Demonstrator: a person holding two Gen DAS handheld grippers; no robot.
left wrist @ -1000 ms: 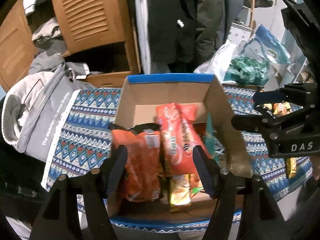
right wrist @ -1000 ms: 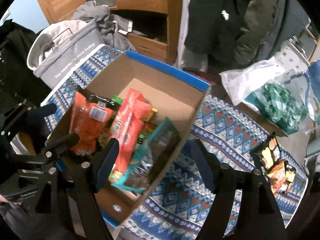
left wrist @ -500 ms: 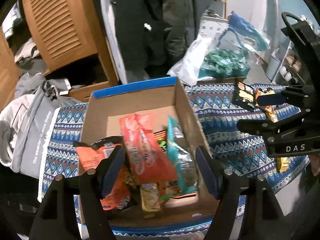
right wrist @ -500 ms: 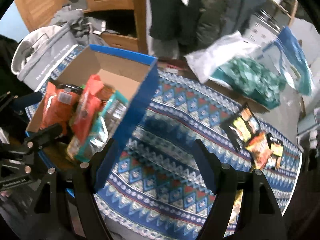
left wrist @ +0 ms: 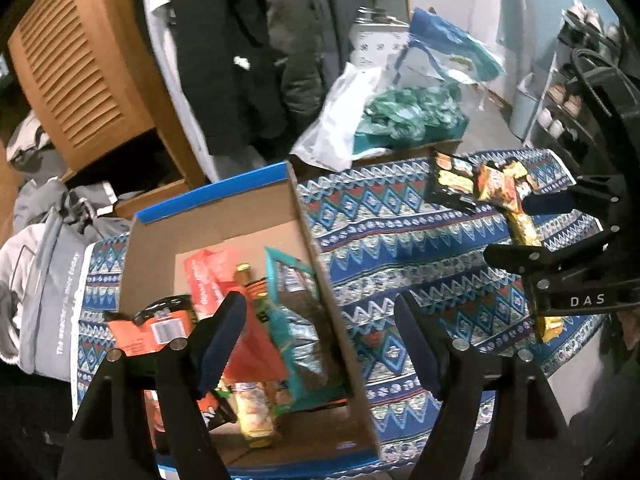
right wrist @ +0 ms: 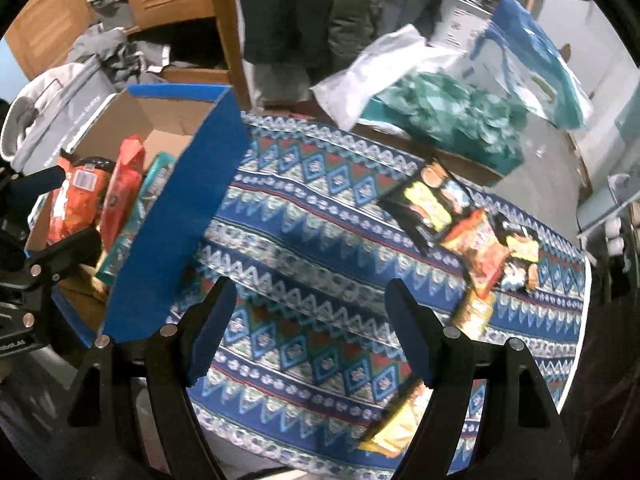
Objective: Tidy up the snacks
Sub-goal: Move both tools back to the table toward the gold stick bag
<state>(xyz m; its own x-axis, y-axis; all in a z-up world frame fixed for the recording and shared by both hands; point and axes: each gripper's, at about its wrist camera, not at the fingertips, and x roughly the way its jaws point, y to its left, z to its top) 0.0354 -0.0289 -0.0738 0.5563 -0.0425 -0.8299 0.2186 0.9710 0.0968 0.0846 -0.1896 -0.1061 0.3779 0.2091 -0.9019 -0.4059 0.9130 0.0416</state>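
lying beyond the empty right tongs [right wrist: 306,330], loose snacks [right wrist: 472,228].

box [right wrist: 176,216]: blue outside, brown inside | tablecloth [right wrist: 320,240]: blue zigzag-diamond pattern | snack packet [left wrist: 208,284]: orange-red

"DAS" — white, on right claw [left wrist: 560,236]

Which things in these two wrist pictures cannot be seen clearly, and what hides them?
- Left wrist view: the orange snack bag in the cardboard box is partly covered by a finger of the left gripper.
- Right wrist view: the yellow packet is blurred, partly behind the right gripper.
- Packet lettering: too blurred.
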